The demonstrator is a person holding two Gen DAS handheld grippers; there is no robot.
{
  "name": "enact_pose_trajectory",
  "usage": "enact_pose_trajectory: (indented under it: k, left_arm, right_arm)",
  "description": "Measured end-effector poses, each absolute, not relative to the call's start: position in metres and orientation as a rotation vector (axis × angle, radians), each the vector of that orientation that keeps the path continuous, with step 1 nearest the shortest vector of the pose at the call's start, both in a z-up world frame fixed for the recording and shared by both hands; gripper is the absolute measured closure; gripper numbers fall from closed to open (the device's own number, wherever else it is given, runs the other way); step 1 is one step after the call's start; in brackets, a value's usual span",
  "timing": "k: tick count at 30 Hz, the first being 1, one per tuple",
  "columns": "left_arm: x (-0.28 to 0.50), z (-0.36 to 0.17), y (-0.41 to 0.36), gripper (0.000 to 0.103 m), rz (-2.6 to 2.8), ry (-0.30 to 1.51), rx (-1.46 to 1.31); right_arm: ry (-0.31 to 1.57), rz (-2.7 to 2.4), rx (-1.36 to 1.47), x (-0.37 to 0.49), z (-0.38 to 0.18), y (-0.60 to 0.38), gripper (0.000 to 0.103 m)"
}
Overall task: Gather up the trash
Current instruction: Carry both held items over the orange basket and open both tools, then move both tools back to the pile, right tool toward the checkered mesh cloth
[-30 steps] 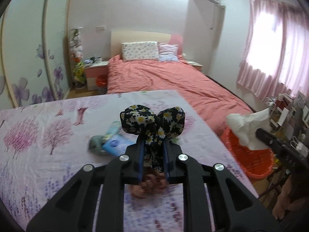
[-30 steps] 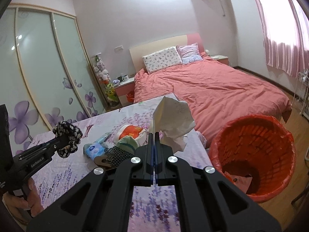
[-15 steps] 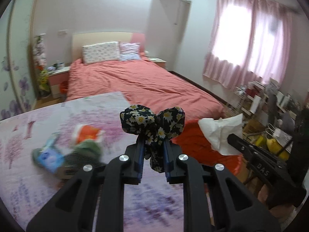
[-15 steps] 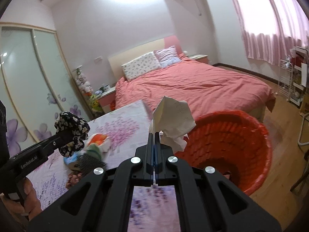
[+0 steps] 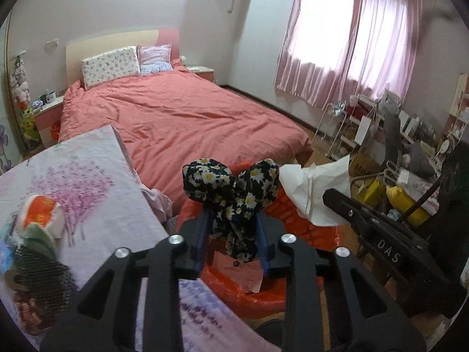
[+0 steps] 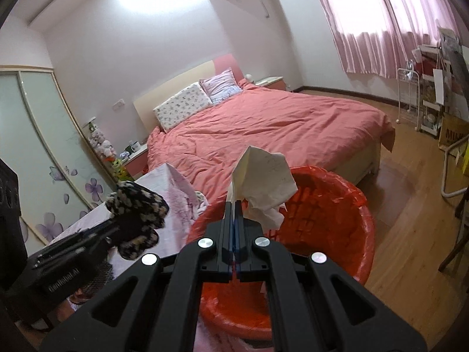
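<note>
The left gripper [image 5: 233,234] is opening around the floral scrunchie [image 5: 231,187] (pads seemingly easing off), directly over the red bin [image 6: 337,220]; the right gripper [image 6: 234,214] is pinching a tissue [image 6: 263,184] above its near rim.

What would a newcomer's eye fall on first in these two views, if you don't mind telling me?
Probably the orange trash basket on the floor beside the salmon-covered bed. Over it, the right gripper pinches a crumpled white tissue. To its left, the left gripper, jaws opening, has a black daisy-print fabric bow between its fingers.
</note>
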State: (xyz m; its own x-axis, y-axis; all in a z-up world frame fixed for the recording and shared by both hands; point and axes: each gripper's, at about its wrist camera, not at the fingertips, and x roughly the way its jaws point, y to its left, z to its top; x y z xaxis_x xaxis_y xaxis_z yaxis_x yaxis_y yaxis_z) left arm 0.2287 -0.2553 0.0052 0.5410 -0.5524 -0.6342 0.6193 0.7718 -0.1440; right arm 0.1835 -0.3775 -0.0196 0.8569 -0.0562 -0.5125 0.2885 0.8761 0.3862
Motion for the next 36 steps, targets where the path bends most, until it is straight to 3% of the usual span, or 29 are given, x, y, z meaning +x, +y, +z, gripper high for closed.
enact_pose_trajectory:
  k: [4,6,8,21,36]
  left_arm:
    - [0.236,-0.012,-0.264,0.054,-0.673,0.745,0.136]
    - [0.239,-0.018,-0.259,0.047,-0.652,0.752,0.139]
    - [0.241,-0.021,-0.254,0.044,-0.631,0.750,0.142]
    - [0.234,-0.019,-0.174,0.036,-0.458,0.718,0.151]
    - [0.227,-0.023,-0.001,0.031,-0.136,0.677,0.066]
  right_arm:
    - [0.543,-0.202,0.471,0.187,-0.030,-0.385,0.094]
    - [0.545,-0.210,0.468,0.183,-0.032,-0.387,0.070]
    - [0.542,-0.218,0.469,0.179,-0.035,-0.387,0.059]
    - [0.562,-0.197,0.420,0.181,-0.019,-0.354,0.058]
    - [0.660,0.029,0.301,0.216,-0.020,-0.233,0.059]
